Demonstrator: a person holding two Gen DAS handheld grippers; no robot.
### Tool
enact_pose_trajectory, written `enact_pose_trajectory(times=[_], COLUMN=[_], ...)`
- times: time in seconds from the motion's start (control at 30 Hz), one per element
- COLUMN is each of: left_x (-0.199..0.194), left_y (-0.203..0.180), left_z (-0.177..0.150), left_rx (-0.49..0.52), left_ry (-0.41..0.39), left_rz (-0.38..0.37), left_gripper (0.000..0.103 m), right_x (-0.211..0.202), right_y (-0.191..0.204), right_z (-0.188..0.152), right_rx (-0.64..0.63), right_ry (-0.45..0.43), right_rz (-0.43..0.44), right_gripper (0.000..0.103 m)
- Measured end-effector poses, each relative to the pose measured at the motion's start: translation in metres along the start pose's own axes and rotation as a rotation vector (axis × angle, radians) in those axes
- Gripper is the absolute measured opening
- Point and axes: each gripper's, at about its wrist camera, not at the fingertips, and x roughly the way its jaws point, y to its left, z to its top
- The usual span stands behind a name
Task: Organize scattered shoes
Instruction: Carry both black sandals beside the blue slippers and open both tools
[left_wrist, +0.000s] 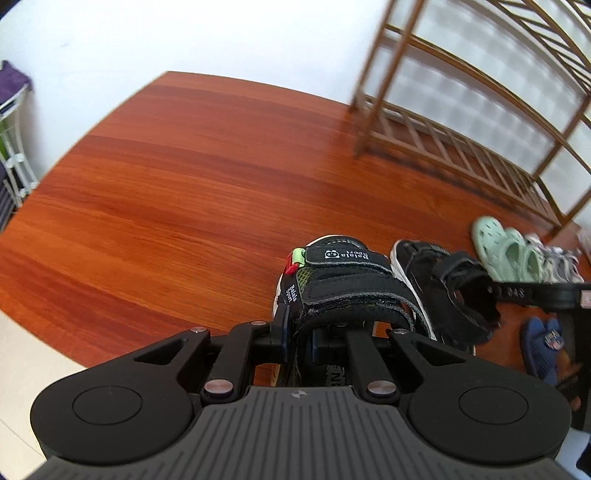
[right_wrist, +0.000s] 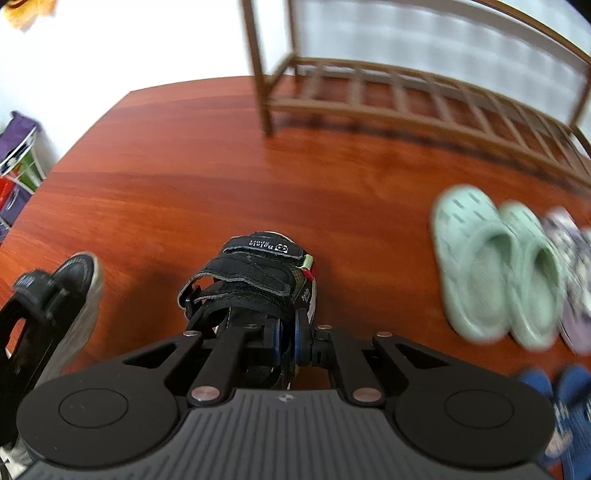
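Sandals in hand: two matching black strap sandals, one per gripper, both lifted clear of the wooden floor (left_wrist: 166, 166).
Left gripper (left_wrist: 300, 338): clenched on the heel collar of the left-held sandal (left_wrist: 340, 280), which hangs in front of its fingers with toe pointing away.
Right gripper (right_wrist: 286, 341): clenched on the heel side of the right-held sandal (right_wrist: 258, 273), pads pinching the collar by the green and red tab.
Pairing: in the left wrist view the second sandal sits just beside the first, sole edges close, so the pair looks brought together but not yet set down.
Already lined up: mint green clogs (right_wrist: 495, 269) stand side by side as a pair, with pale patterned sandals (right_wrist: 576, 280) just beside them, in a row in front of the shoe rack (right_wrist: 406, 96).
Blue slippers (right_wrist: 561, 406): near the row, closer to the cameras; whether they are placed or waiting I cannot tell.
Rack: the slatted bottom shelf and the tiers that show hold no shoes.
Progress judged: partway; at least two pairs look sorted.
Left to do: set the black pair down together, probably at the open end of the row beside the clogs, then deal with whatever shoes lie out of view.
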Motion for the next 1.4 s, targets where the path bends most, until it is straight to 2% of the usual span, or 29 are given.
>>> enact_pose_trajectory(times=[0.23, 0.5, 0.67, 1.1, 1.4], left_x=[0.02, 0.044, 0.063, 0.093, 0.105], left_y=[-0.045, -0.089, -0.119, -0.177, -0.194], left_z=[-0.006, -0.011, -0.017, -0.029, -0.038], left_rx=[0.078, 0.108, 0.124, 0.12, 0.168], left_ry=[0.034, 0.064, 0.077, 0.093, 0.109], left_rz=[-0.06, -0.081, -0.08, -0.064, -0.042], left_gripper=[0.012, 0.012, 0.012, 0.014, 0.02], right_x=[-0.032, -0.059, -0.065, -0.062, -0.057], right_y=[-0.05, -0.097, -0.116, -0.122, -0.122], right_z=[-0.042, -0.073, -0.085, -0.087, -0.087], right_rx=[0.124, 0.219, 0.249, 0.194, 0.125], right_ry=[0.002, -0.017, -0.022, -0.008, 0.022], right_rz=[-0.062, -0.126, -0.128, -0.062, -0.013], right_gripper=[0.008, 0.008, 0.008, 0.011, 0.018])
